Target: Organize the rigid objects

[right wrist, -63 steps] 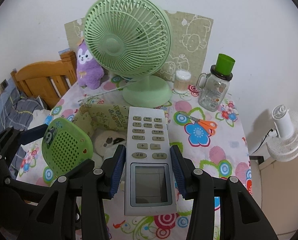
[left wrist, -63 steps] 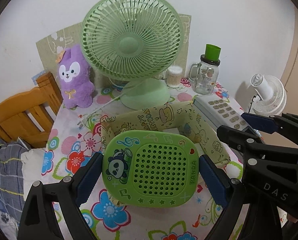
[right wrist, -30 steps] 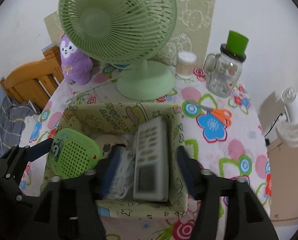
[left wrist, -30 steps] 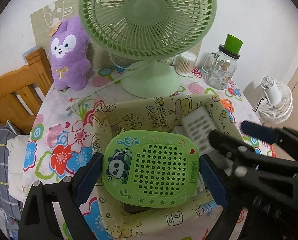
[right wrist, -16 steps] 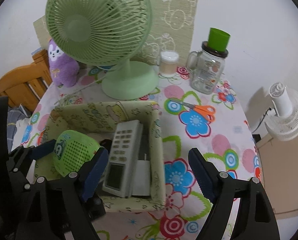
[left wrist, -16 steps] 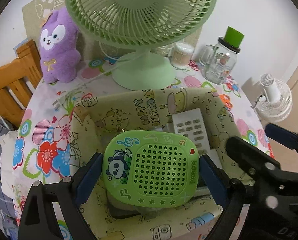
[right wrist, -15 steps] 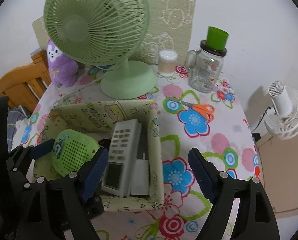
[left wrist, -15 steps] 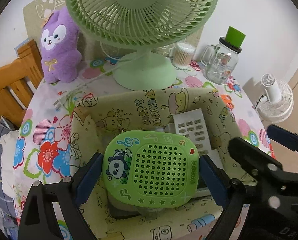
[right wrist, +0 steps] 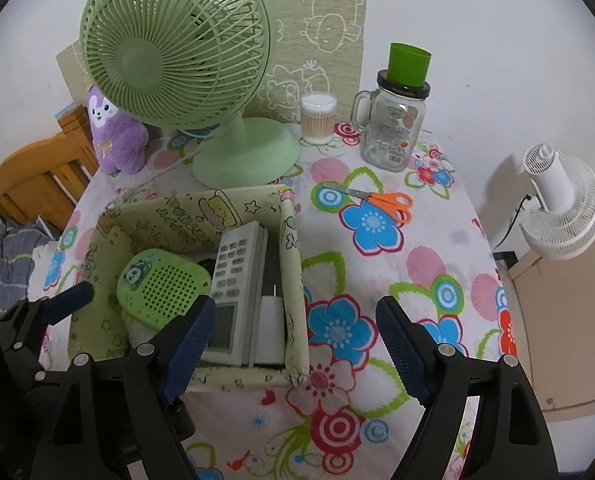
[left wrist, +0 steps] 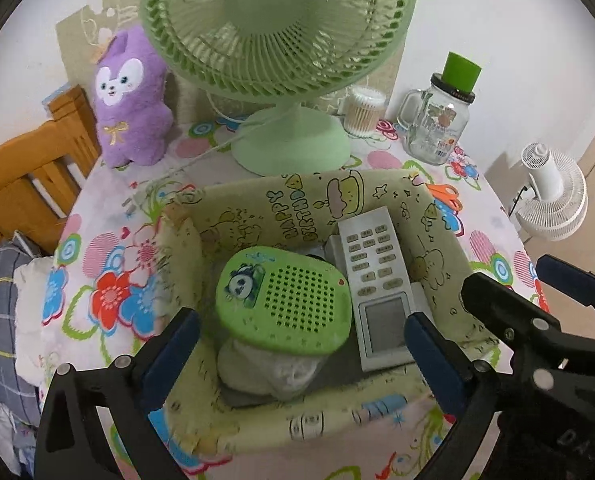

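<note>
Fabric box (left wrist: 285, 208) with cartoon prints stands in the middle of the flowered table (right wrist: 425, 248), and both task things lie inside it. The green panda speaker (left wrist: 283, 300) rests tilted on a pale bundle (left wrist: 265, 368) in the left part of the box, and the grey remote control (left wrist: 377, 280) lies flat just beside it on the right, its screen end toward the camera. The left gripper (left wrist: 297, 344) points steeply down over the near edge of the box; its jaws have just been opening and now stand spread wide, with the speaker lying between them but not touched by the blue pads (left wrist: 169, 352). The right gripper (right wrist: 293, 344) also points steeply down, at about 3 o'clock from the left one, over the right corner of the box; its jaws have just been opening too, they are spread and grip nothing, with the box wall and the tablecloth seen between them. At 12 o'clock from the box stands a green fan (right wrist: 177, 44), at 10 o'clock a purple plush toy (left wrist: 131, 100), at 1 o'clock a jar of cotton swabs (right wrist: 317, 118) and a glass jar (right wrist: 393, 128) with a green cup on it. Orange scissors (right wrist: 381, 202) lie at 2 o'clock, apart from the box.
</note>
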A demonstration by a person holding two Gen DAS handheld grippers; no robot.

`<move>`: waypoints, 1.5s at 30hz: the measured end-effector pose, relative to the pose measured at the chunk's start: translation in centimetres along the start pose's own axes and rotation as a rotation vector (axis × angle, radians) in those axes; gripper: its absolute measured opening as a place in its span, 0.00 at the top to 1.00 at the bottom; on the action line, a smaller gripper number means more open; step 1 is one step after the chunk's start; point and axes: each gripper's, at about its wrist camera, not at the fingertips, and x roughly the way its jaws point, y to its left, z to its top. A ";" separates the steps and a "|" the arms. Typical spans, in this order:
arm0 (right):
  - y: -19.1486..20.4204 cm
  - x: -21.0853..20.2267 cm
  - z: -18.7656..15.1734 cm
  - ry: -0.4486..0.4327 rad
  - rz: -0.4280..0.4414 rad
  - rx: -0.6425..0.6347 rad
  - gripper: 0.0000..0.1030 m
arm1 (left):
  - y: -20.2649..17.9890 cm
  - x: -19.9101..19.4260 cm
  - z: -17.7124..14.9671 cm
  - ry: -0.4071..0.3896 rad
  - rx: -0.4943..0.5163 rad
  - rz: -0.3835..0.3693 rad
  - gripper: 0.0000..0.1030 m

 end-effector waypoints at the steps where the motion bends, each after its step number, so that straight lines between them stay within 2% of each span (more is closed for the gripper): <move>1: 0.0 -0.3 -0.1 0.005 0.001 0.000 0.18 | 0.0 -0.4 -0.1 -0.002 -0.004 0.006 0.00; 11: -0.9 -4.2 -1.5 -0.018 0.035 -0.010 0.18 | -0.9 -5.6 -1.8 -0.034 -0.017 0.048 0.00; 16: -1.5 -7.3 -2.5 -0.067 0.055 -0.024 0.18 | -1.7 -8.8 -2.9 -0.066 -0.034 0.079 0.00; 23: -2.4 -12.1 -3.9 -0.156 0.035 -0.071 0.14 | -3.3 -13.5 -4.7 -0.128 -0.034 0.119 0.00; 30: -3.9 -16.8 -5.2 -0.222 0.065 -0.039 0.10 | -4.8 -17.9 -5.6 -0.183 -0.037 0.115 0.00; 35: -4.7 -20.0 -6.0 -0.283 0.059 -0.002 0.07 | -5.7 -20.9 -6.0 -0.228 -0.016 0.114 0.00; 41: -5.8 -24.2 -6.8 -0.360 0.015 0.045 0.04 | -5.9 -24.9 -6.3 -0.274 -0.024 0.180 0.00; 43: -6.1 -25.3 -7.1 -0.375 0.007 0.060 0.01 | -6.3 -26.8 -6.6 -0.317 0.001 0.196 0.00; 45: -6.4 -26.4 -7.4 -0.383 -0.017 0.065 0.01 | -6.6 -28.1 -6.8 -0.340 0.011 0.186 0.00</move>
